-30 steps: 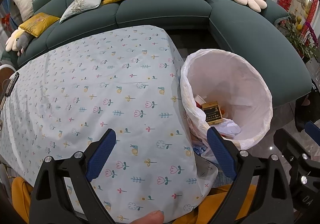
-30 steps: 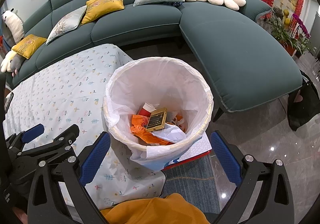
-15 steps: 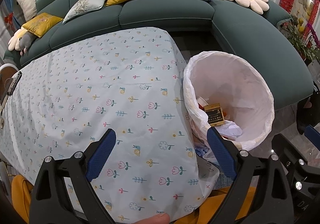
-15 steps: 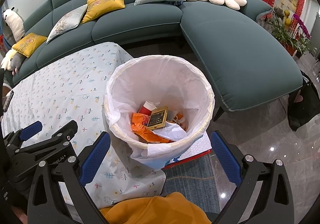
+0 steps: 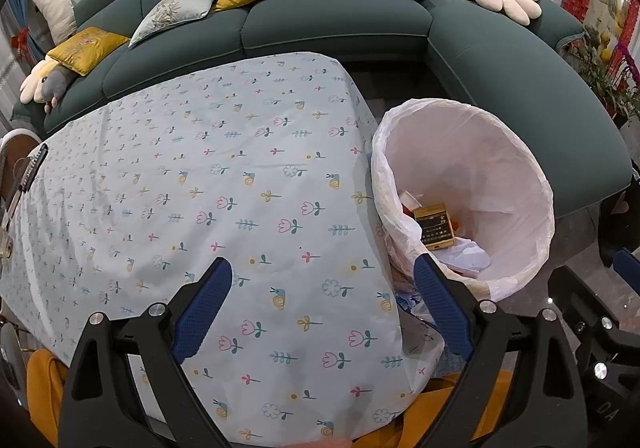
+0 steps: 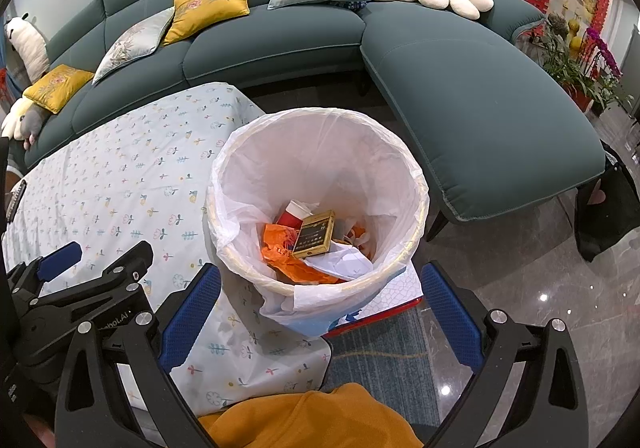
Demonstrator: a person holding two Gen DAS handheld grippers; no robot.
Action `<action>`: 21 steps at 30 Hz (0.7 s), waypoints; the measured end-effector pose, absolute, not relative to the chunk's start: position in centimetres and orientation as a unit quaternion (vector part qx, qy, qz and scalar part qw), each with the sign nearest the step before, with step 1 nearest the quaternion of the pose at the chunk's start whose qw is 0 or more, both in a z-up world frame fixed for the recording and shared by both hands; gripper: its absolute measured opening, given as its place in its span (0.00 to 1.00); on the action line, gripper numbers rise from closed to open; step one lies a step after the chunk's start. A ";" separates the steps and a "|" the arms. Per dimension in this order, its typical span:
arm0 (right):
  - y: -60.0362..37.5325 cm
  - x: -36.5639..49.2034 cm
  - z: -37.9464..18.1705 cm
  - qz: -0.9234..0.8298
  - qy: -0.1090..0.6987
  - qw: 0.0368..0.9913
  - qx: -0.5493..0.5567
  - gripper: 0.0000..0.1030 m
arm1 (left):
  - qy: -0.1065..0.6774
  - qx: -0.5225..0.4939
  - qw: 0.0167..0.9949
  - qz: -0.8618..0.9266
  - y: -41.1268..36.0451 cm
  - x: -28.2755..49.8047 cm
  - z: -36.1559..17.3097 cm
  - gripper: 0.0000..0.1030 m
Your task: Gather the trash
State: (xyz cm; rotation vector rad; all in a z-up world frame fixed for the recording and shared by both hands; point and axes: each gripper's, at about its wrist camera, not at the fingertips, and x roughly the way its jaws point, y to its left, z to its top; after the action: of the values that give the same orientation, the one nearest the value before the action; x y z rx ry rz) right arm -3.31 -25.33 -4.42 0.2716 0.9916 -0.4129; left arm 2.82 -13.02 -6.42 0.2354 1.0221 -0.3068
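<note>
The left gripper (image 5: 322, 298) has been drawn slightly back across the counter (image 5: 200, 175); the trash bin (image 5: 516, 151) is now seen a little lower and further right.

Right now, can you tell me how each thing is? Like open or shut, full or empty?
Left gripper: open, holding nothing.
Right gripper: open, holding nothing.
Trash bin: upright, lined with a white bag, partly filled.
Gold box: lying on top of the trash.
Orange wrapper: crumpled in the bin.
Red cup: tipped in the bin.
Tablecloth: spread flat, nothing on it here.
</note>
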 end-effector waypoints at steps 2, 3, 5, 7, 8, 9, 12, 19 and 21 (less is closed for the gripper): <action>-25.3 -3.4 -4.5 -0.196 0.471 0.850 0.130 0.94 | 0.485 0.113 0.855 -0.145 -13.1 2.8 -6.4 0.85; -25.4 -3.4 -4.6 -0.196 0.472 0.850 0.130 0.94 | 0.485 0.113 0.855 -0.144 -13.0 2.8 -6.4 0.85; -25.4 -3.5 -4.7 -0.198 0.473 0.849 0.130 0.94 | 0.484 0.115 0.856 -0.142 -13.0 2.7 -6.5 0.85; -25.4 -3.5 -4.8 -0.198 0.474 0.848 0.130 0.94 | 0.485 0.114 0.856 -0.140 -13.0 2.8 -6.6 0.85; -25.5 -3.5 -4.9 -0.198 0.474 0.848 0.130 0.94 | 0.486 0.113 0.855 -0.139 -12.9 2.8 -6.6 0.85; -25.5 -3.5 -4.9 -0.198 0.474 0.848 0.130 0.94 | 0.487 0.113 0.855 -0.138 -12.9 2.8 -6.7 0.85; -25.5 -3.5 -4.9 -0.199 0.474 0.848 0.129 0.94 | 0.490 0.110 0.854 -0.135 -12.7 2.9 -6.7 0.85; -25.5 -3.5 -4.9 -0.198 0.475 0.848 0.130 0.94 | 0.489 0.112 0.854 -0.135 -12.8 2.9 -6.7 0.85; -25.5 -3.5 -4.9 -0.198 0.475 0.848 0.130 0.94 | 0.490 0.112 0.854 -0.136 -12.8 2.8 -6.7 0.85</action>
State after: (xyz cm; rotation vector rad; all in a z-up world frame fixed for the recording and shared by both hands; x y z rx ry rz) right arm -3.52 -25.48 -4.86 0.2736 1.0010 -0.4173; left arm 2.83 -12.80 -6.73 0.2351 1.0306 -0.2861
